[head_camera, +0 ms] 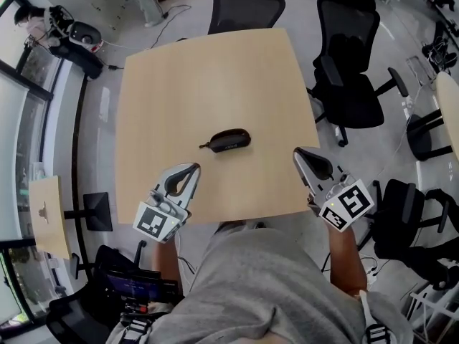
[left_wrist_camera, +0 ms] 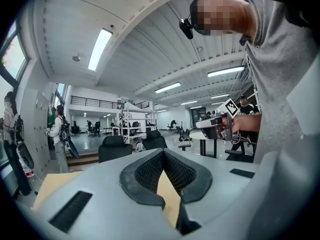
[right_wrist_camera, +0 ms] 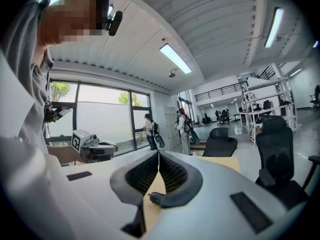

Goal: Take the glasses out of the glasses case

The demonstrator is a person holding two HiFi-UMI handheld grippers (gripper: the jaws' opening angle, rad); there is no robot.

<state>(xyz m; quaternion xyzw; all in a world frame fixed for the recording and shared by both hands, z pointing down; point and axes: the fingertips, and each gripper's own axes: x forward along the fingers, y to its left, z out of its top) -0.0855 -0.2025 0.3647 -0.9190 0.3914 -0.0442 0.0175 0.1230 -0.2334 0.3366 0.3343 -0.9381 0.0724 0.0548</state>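
- The left gripper (head_camera: 193, 166) has its jaws pressed together, tips meeting, with nothing between them. In its own view the black ribbed pads (left_wrist_camera: 147, 171) make a closed V over pale tabletop.
- The right gripper (head_camera: 298, 151) is likewise closed on nothing. It has the same ribbed black pads, set in smooth grey plastic shells.
- The left cube (head_camera: 158, 221) and right cube (head_camera: 348, 205) carry black-on-white block patterns. I can read no letters or numerals on them.
- The glasses case (head_camera: 228, 140) is dark and oblong with rounded ends. It appears closed and lies flat on the table's near half.
- A thin tab sticks out at the case's 9 o'clock end. Any marking on the case is too small for me to read.
- From the left gripper the case sits at about 1 o'clock, and from the right gripper at about 10 o'clock. It is apart from both.
- In the right gripper view, one end of the case shows low in the gap under the pads.
- The table (head_camera: 208, 70) is a pale, matte, wood-look top, squarish with rounded corners.
- Black mesh-backed office chairs (head_camera: 350, 84) stand at 2 o'clock and 12 o'clock of the table.
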